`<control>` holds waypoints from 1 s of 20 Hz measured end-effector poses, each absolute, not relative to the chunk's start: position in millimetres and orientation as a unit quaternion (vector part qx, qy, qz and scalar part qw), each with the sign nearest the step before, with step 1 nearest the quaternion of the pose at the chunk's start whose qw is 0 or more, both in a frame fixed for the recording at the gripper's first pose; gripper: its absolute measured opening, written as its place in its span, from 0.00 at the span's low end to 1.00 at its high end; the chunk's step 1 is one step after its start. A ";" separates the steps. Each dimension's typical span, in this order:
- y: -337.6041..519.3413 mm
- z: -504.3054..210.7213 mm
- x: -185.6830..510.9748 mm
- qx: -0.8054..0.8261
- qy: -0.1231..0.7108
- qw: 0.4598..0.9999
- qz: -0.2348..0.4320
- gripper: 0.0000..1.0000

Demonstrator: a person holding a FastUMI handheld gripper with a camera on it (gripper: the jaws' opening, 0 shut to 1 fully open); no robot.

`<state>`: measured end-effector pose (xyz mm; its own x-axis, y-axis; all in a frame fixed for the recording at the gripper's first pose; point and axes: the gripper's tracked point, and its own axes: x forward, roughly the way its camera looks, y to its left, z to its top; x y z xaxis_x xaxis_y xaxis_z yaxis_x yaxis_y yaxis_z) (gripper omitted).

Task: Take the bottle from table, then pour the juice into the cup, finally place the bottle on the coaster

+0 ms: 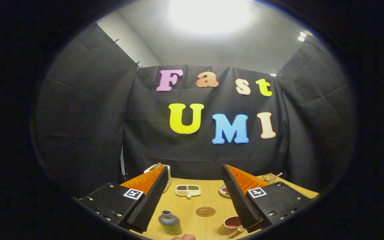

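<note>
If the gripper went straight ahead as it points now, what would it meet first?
Probably nothing on the table: the gripper, jaws open, points above the bottle and coaster, toward the booth wall. Depth is unclear.

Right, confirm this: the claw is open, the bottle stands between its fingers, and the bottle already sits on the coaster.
Not quite. In the gripper view the claw is open and the bottle stands between its fingers, but it sits on the bare table, apart from the coaster lying beyond it.

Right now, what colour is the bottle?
Grey with a yellow-green label, seen in the gripper view: the bottle stands between the open tongs.
</note>
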<state>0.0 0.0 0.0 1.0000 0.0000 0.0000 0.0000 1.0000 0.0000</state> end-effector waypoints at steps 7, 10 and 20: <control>-8.8 -3.7 7.5 0.002 -0.002 1.000 -0.009 0.98; -11.2 -11.5 11.3 0.003 0.010 1.000 -0.016 0.98; -6.0 -21.8 6.0 0.013 0.009 0.999 -0.032 0.98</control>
<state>6.0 -6.0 -21.8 0.9978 -0.0633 -0.0191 0.0638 0.9976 0.0256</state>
